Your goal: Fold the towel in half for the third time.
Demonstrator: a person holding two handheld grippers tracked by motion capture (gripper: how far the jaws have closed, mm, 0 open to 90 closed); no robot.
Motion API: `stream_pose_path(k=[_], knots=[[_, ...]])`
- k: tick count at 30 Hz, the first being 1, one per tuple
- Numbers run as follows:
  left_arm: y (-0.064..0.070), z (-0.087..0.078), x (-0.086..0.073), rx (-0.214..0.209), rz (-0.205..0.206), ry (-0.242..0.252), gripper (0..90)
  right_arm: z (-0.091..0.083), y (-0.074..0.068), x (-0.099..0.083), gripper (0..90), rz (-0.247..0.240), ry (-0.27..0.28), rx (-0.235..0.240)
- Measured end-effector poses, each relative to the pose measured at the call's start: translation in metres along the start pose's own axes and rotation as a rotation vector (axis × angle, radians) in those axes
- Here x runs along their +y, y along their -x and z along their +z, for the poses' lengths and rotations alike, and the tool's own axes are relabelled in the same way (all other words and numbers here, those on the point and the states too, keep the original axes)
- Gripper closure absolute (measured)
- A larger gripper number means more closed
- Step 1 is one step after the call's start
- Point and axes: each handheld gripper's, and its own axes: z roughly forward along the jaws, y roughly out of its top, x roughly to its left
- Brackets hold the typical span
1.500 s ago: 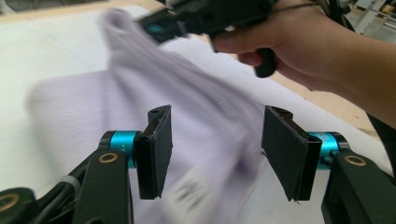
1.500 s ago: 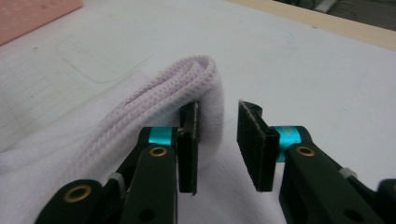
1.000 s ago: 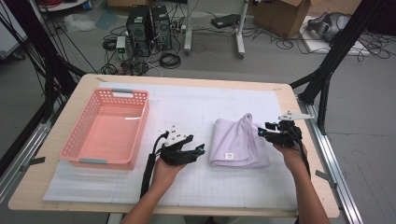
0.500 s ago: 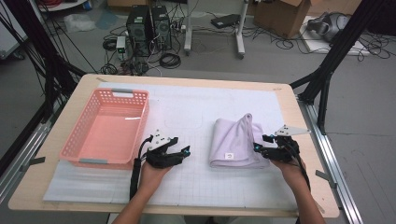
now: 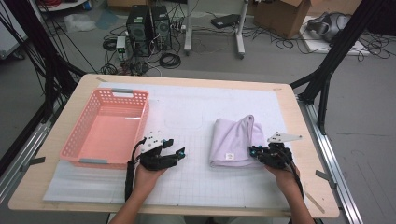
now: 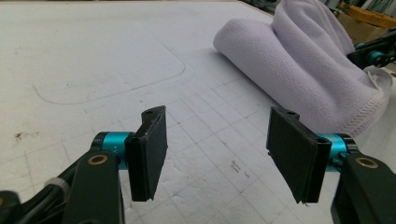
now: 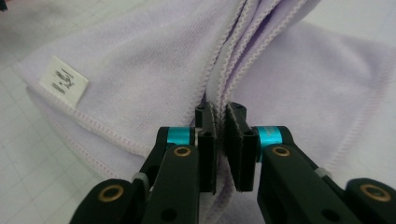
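Observation:
A folded lilac towel (image 5: 236,140) with a small white label (image 7: 63,79) lies right of the table's middle. My right gripper (image 5: 256,152) sits at its near right edge, shut on the towel's hem (image 7: 219,105), which runs up between the jaws. My left gripper (image 5: 178,153) rests on the white gridded mat left of the towel (image 6: 303,70), open, with nothing between its jaws. In the left gripper view the right gripper (image 6: 373,51) shows beyond the towel.
A pink plastic basket (image 5: 142,119) stands at the left of the table with nothing in it. A white mat (image 5: 187,107) covers the wooden table top. Beyond the far edge are computer towers, cables and boxes on the floor.
Both hands have drawn back toward the near edge. The left gripper moved left, away from the towel. The right gripper moved down along the towel's right edge.

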Motion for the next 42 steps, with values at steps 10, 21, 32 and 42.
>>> stream_pose_path(k=[10, 21, 32, 42], knots=[[-0.001, 0.001, 0.000, 0.003, -0.007, -0.003, 38.7, -0.031, 0.009, -0.012, 83.3, 0.057, -0.043, -0.150], [-0.002, 0.001, 0.000, 0.001, -0.014, -0.001, 38.8, -0.032, 0.008, 0.003, 64.4, 0.119, 0.040, -0.148], [-0.001, -0.001, -0.001, 0.001, -0.018, 0.003, 38.7, -0.022, 0.006, -0.001, 80.9, 0.105, -0.067, -0.232], [-0.001, -0.001, -0.001, 0.003, -0.018, 0.003, 38.7, -0.035, 0.018, 0.010, 55.1, 0.151, 0.031, -0.323]])
